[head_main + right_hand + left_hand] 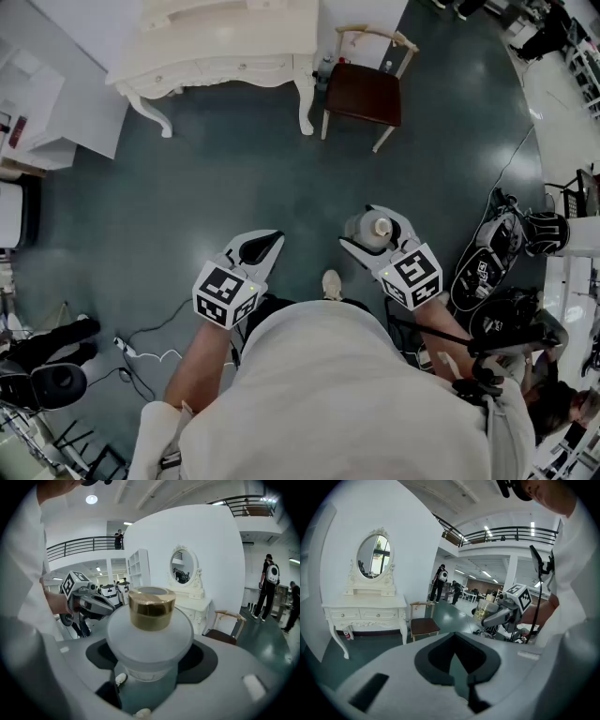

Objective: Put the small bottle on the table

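A small frosted bottle point(380, 228) with a gold cap point(151, 608) stands upright between the jaws of my right gripper point(368, 234), which is shut on its round body point(149, 637). I hold it in the air over the dark floor. The left gripper point(259, 249) is level with it on the left, jaws together and nothing in them point(459, 660). The white dressing table point(220, 42) with an oval mirror point(374, 557) stands some way ahead, against the wall. From the left gripper view I see the bottle point(484, 611) in the other gripper.
A wooden chair point(364, 92) with a dark seat stands right of the dressing table. Cables and black equipment point(492, 267) lie on the floor to my right, more gear point(47, 375) at lower left. White shelving point(37, 103) is at left. People point(439, 581) stand far off.
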